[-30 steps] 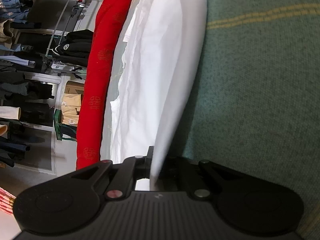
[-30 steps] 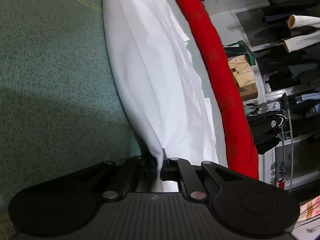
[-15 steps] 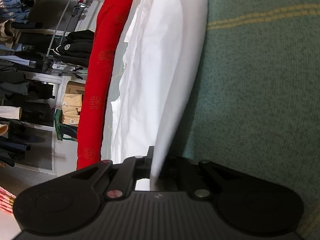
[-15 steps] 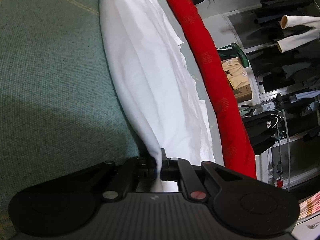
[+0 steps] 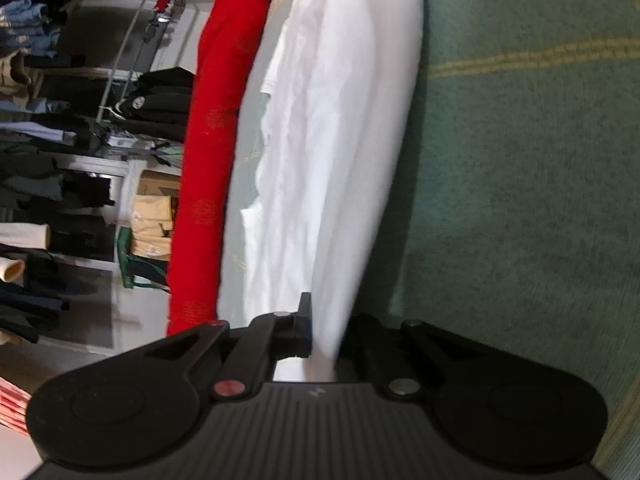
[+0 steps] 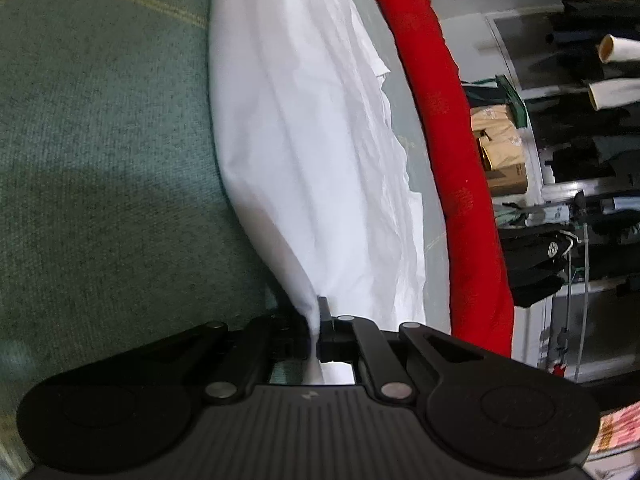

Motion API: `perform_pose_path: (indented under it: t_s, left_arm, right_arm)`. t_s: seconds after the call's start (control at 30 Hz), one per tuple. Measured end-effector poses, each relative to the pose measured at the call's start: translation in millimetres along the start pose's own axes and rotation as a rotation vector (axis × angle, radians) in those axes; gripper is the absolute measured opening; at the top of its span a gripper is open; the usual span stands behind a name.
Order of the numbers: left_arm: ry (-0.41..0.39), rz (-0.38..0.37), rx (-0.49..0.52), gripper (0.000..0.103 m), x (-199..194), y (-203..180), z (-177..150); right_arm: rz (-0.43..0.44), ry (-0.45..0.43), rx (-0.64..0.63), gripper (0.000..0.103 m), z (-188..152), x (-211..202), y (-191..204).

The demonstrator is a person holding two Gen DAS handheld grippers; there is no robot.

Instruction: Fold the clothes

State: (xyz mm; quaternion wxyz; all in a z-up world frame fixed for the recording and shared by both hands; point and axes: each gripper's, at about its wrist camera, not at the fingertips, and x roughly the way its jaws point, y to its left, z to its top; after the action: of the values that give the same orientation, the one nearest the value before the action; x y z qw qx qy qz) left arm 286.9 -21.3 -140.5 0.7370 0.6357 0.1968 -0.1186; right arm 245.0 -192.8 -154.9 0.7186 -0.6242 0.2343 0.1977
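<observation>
Both tongs are clamped on the white garment [image 5: 336, 152]: the left gripper [image 5: 320, 332] pinches one edge and the right gripper [image 6: 314, 328] pinches another, the cloth stretched away from each over the green fabric surface [image 5: 520, 200], which carries a thin yellow stripe. Beyond the garment, along the surface's far edge, lies a long red roll [image 5: 216, 140] with faint woven emblems too blurred to read. Past it, dark clothes [image 6: 536, 256] bear a small round white logo, not legible, near tan boxes [image 6: 500, 148].
</observation>
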Motion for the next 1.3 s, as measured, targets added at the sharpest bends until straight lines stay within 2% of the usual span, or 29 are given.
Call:
perform_pose_path:
  t_s: [0.23, 0.43, 0.67, 1.07, 1.3]
  left_arm:
    - [-0.013, 0.014, 0.051, 0.0, -11, 0, 2]
    - [-0.019, -0.006, 0.078, 0.0, -25, -10, -4]
    - [-0.023, -0.035, 0.104, 0.0, -60, -21, -12]
    - [-0.046, -0.087, 0.143, 0.0, -151, -48, -28]
    - [-0.045, -0.117, 0.146, 0.0, -174, -62, -36]
  right_arm:
    - [0.024, -0.017, 0.035, 0.005, -3, -15, -11]
    - [0.094, -0.031, 0.067, 0.005, -4, -31, -14]
    - [0.168, -0.046, 0.059, 0.005, -7, -65, -9]
    - [0.266, -0.051, 0.0, 0.005, -11, -159, 31]
    - [0.299, -0.059, 0.009, 0.006, -16, -187, 50]
